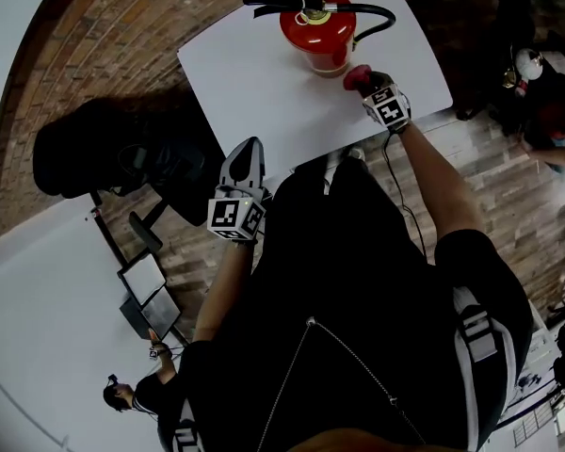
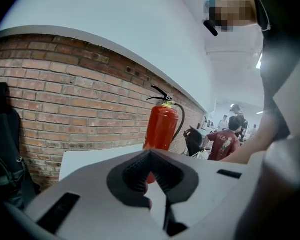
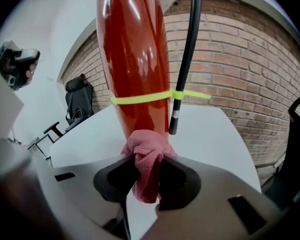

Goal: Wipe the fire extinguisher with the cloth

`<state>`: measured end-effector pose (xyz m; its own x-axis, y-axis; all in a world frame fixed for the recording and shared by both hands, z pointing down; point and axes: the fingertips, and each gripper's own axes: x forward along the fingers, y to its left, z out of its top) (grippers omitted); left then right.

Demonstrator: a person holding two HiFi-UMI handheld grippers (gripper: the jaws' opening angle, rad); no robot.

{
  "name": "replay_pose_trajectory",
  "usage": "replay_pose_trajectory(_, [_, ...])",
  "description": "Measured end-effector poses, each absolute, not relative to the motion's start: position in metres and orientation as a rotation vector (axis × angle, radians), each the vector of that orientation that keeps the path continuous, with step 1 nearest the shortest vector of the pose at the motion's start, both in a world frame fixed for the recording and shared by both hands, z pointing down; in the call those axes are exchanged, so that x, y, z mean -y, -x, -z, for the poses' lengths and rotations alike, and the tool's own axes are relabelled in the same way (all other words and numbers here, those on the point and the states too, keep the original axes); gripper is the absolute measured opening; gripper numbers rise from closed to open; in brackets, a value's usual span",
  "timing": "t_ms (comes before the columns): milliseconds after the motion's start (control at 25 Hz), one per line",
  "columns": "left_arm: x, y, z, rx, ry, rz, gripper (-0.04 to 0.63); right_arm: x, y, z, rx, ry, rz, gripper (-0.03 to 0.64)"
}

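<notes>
A red fire extinguisher [image 1: 317, 28] with a black hose and handle stands upright on the white table [image 1: 254, 83]. My right gripper [image 1: 369, 81] is shut on a pink cloth [image 3: 146, 159], and the cloth's bunched end touches the lower body of the fire extinguisher [image 3: 135, 59]. A yellow-green band holds the hose [image 3: 185, 59] to the cylinder. My left gripper [image 1: 248, 158] hangs at the table's near edge, jaws together with nothing in them. In the left gripper view the fire extinguisher [image 2: 161, 126] stands some way ahead of the left gripper [image 2: 149, 181].
A brick wall [image 2: 65, 109] runs behind the table. A black chair with a bag [image 1: 122, 153] sits left of the table. People [image 2: 230, 139] are further off to the right; another person [image 1: 137, 394] stands at the lower left by some white panels.
</notes>
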<state>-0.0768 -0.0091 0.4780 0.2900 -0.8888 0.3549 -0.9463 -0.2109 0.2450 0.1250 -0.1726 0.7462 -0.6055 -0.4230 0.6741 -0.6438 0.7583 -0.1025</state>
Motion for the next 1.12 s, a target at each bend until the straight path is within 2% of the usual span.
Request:
replay_pose_trajectory(800, [0.010, 0.081, -0.441, 1.390, -2.414, -0.132, 0.017, 0.132, -0.110, -0.457, 2.602, -1.226, -0.200, 0.115])
replay_pose_trajectory(1120, [-0.001, 0.095, -0.435, 1.401, -2.426, -0.099, 0.017, 0.144, -0.090, -0.415, 2.590, -1.262, -0.100, 0.115])
